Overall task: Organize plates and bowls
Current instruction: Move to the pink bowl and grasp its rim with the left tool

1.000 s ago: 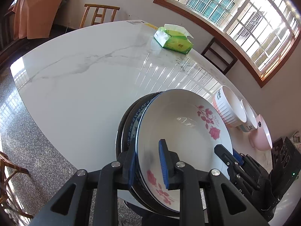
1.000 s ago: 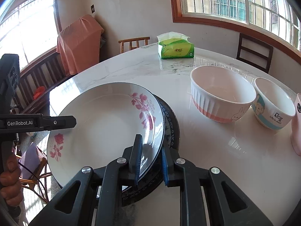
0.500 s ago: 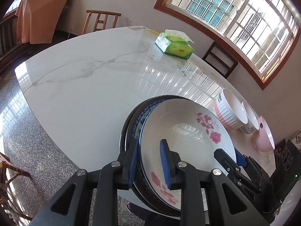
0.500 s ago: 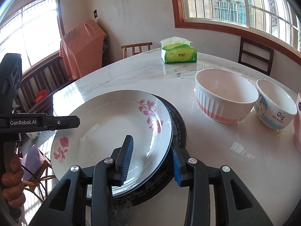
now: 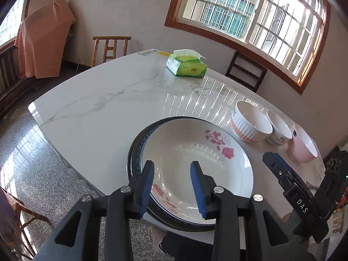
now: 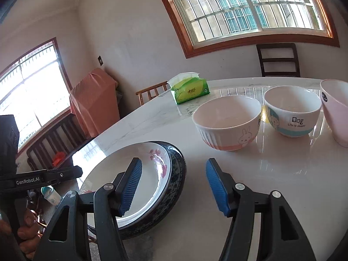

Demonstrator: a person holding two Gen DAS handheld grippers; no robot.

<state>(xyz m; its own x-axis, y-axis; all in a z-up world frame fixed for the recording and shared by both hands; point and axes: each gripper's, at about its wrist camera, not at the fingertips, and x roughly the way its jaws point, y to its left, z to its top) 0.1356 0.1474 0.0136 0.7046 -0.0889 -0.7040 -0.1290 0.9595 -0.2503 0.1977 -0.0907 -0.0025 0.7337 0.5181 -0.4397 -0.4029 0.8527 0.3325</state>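
We are now holding both grippers apart over the white marble table [image 5: 104, 108], where a second ago each was clamped on the rim of the white shallow plate with pink rose prints [image 5: 195, 158]. The left gripper [image 5: 173, 187] is standing with its blue-padded jaws spread and empty, hovering over the plate's near rim, whereas earlier those jaws were pinching that rim. The right gripper [image 6: 174, 187] is likewise gaping and carrying nothing; since the last frames it has been pulling back and swinging toward the bowls, so the plate now sits at its 9 o'clock rather than between its pads. The rose plate is no longer tilting up on edge: it is lying flat, nested on the dark plate with the blue patterned rim [image 5: 136, 150], at the table's near edge. From the rose plate, toward 2 o'clock in the left view, the white ribbed bowl with a salmon band and a rabbit drawing [image 6: 227, 122] is standing upright, then the white bowl with a teal band [image 6: 292, 114] just beside it, then the pale pink bowl [image 6: 336, 113]. The green tissue pack [image 5: 187, 66] is resting far back at 12 o'clock.
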